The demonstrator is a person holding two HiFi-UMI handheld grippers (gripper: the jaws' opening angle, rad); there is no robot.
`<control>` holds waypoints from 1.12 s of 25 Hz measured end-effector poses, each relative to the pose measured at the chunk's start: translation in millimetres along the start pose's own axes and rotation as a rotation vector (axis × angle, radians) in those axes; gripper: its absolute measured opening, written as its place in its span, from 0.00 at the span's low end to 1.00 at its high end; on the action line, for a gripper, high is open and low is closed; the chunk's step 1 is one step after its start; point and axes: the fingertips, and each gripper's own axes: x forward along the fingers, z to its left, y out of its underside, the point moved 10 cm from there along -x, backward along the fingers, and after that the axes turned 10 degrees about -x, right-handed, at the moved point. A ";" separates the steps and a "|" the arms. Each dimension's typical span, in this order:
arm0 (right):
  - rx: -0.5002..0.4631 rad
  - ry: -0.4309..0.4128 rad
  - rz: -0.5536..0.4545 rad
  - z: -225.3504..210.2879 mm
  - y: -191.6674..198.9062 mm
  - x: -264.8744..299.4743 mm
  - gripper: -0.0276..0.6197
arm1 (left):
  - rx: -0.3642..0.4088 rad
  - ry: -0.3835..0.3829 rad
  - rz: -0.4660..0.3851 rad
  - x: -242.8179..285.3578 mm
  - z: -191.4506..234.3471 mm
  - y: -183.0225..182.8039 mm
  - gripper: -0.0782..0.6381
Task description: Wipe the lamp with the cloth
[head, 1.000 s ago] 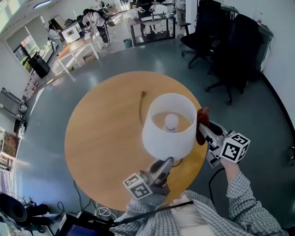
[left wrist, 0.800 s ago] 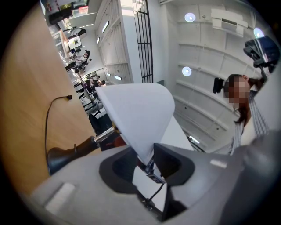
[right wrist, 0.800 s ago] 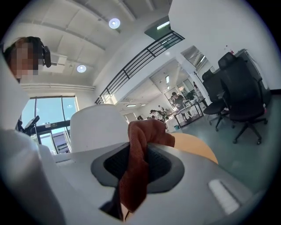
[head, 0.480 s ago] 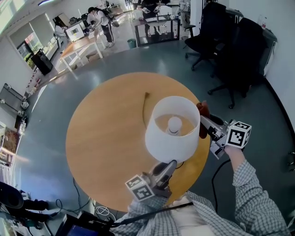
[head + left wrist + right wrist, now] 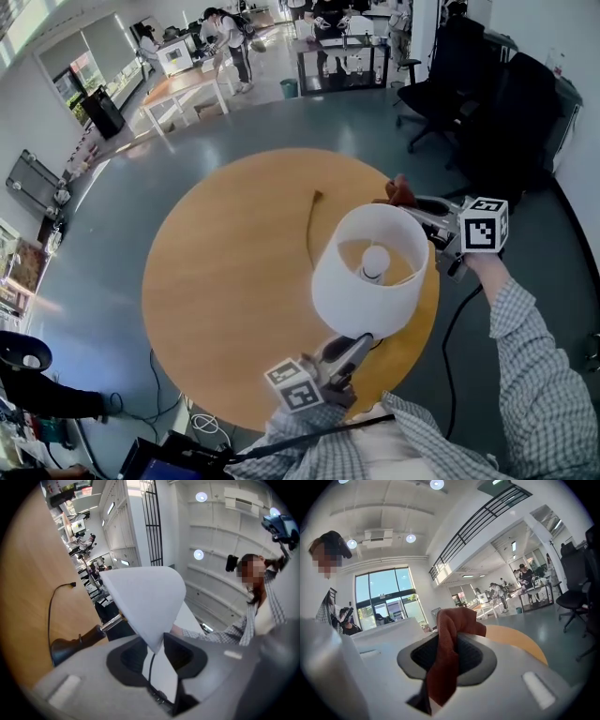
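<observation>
Against a second ago, the right tongs [image 5: 413,205] have gone from the middle right of the head view, beside the right wall of the lamp [image 5: 361,307], up to the upper right rim of its shade [image 5: 328,281]. The red-brown cloth [image 5: 399,191] they carry now shows just above that rim rather than at its side. The lamp sits further right in the frame than before, yet at the same spot near the lower right edge of the tabletop [image 5: 225,281]. The left tongs [image 5: 360,344] stay at the shade's lower rim, in the lower middle of the frame. In the right gripper view the tongs are closed on the cloth, which bunches above the pads and hangs down below them. In the left gripper view the tongs stand narrow, clamped on the thin lower edge of the white shade, with the dark base [image 5: 65,649] at lower left. Counted: one lamp, with one shade, one bulb [image 5: 375,261] and one base; one cloth; two tongs, each with one marker cube [image 5: 485,225]; one round tabletop; one thin cord [image 5: 310,225] lying on it to the left of the shade; two black chairs [image 5: 511,122] at upper right.
</observation>
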 end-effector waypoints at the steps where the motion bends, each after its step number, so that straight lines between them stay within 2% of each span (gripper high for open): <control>1: -0.006 -0.026 0.014 -3.6 -5.8 7.5 0.20 | 0.002 0.000 0.002 1.1 0.7 0.9 0.26; 4: -0.051 -0.122 0.089 -9.5 -21.3 32.3 0.20 | 0.006 0.002 0.007 4.2 1.2 2.6 0.26; 9: -0.193 -0.317 0.302 -6.1 -43.2 69.8 0.20 | 0.004 0.001 0.004 10.4 1.7 8.8 0.26; 14: -0.334 -0.493 0.494 11.7 -64.5 119.6 0.20 | 0.003 0.005 0.003 5.9 4.7 4.3 0.26; 18: -0.452 -0.626 0.695 32.1 -70.4 147.4 0.20 | 0.005 0.003 0.004 8.5 3.2 8.3 0.26; 21: -0.541 -0.703 0.810 54.9 -71.0 167.5 0.20 | 0.005 0.005 0.000 5.1 3.2 9.0 0.26; 28: -0.760 -0.831 0.992 103.9 -72.9 191.9 0.19 | -0.009 0.026 -0.024 8.8 12.6 13.1 0.26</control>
